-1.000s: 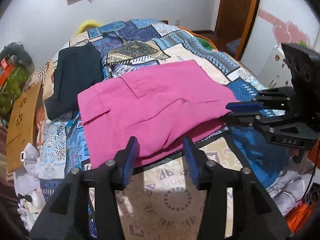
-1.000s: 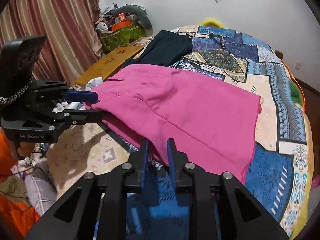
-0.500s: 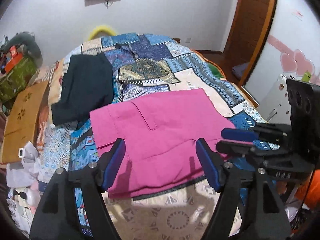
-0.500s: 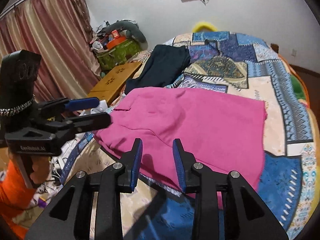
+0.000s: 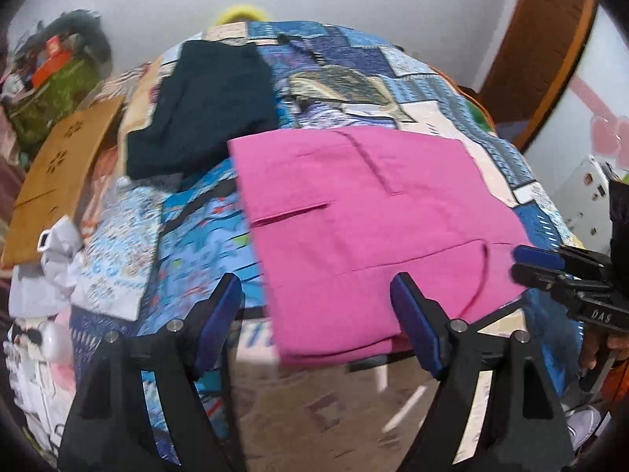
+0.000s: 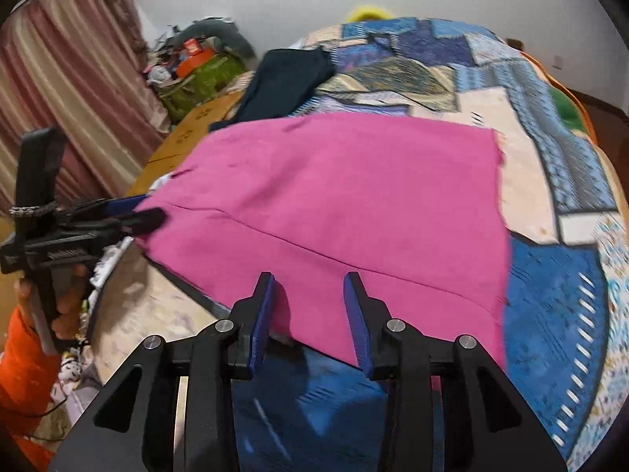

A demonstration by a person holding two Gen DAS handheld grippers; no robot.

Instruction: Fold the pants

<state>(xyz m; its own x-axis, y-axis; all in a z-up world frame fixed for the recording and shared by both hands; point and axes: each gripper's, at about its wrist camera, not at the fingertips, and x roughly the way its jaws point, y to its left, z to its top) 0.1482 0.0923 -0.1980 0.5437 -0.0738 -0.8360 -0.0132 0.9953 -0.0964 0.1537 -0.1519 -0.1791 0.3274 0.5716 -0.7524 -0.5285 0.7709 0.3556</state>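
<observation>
The pink pants [image 5: 369, 228] lie folded flat in a rough rectangle on the patchwork bedspread [image 5: 204, 244]; they also show in the right wrist view [image 6: 346, 204]. My left gripper [image 5: 318, 322] is open and empty, just above the pants' near left edge. My right gripper [image 6: 308, 310] is open and empty, above the near edge of the pants. Each gripper appears in the other's view, the right one [image 5: 550, 267] at the right side and the left one [image 6: 133, 216] at the left side of the pants.
A dark folded garment [image 5: 204, 106] lies on the bed beyond the pants. A wooden board [image 5: 59, 157] and clutter [image 6: 196, 70] sit left of the bed. A curtain [image 6: 70, 90] hangs at left, a door [image 5: 538, 51] at right.
Both grippers have opened wider and let go of the pants, which now lie flat. Both have lifted and drawn back slightly from the near edge.
</observation>
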